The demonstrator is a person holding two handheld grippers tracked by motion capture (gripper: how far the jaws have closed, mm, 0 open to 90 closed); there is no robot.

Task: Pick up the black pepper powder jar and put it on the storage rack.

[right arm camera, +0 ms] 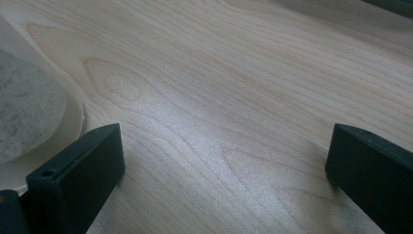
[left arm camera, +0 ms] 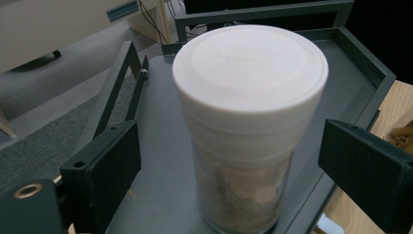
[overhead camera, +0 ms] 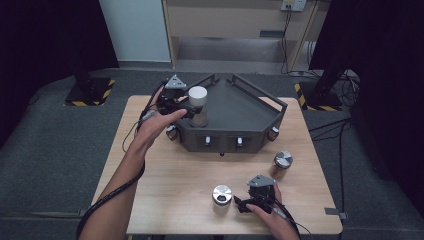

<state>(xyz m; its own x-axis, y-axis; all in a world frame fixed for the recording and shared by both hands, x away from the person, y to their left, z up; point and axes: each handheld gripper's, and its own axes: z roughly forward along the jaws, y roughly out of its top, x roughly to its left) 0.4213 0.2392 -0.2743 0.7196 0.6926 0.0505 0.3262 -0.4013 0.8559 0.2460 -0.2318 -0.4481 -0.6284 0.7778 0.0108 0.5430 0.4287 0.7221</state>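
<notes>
At the left end of the dark tray (overhead camera: 260,102), my left gripper (overhead camera: 192,111) stands with its jaws parted on either side of a white-capped jar (overhead camera: 198,106) that sits upright on the tray floor, just inside the near-left wall. From the left gripper view, both black pads are clear of the jar (left arm camera: 249,126), a gap showing on each side, so nothing is gripped. I judge the step to be the release, and doing it well means backing straight off along the line of the jaws, away from the tray, without sweeping sideways, since a tall jar with a heavy-looking cap could tip if a pad clips it. Just in front of the tray, on the bare wooden table (overhead camera: 165,170), a silver-topped jar (overhead camera: 222,198) waits, and my right gripper (overhead camera: 244,204) rests beside it with its jaws spread wide and nothing between them but wood grain. Farther right of the tray's front edge stands a second silver-topped jar (overhead camera: 282,163), untouched. I would keep the right hand quiet until the left is clear of the tray wall.
</notes>
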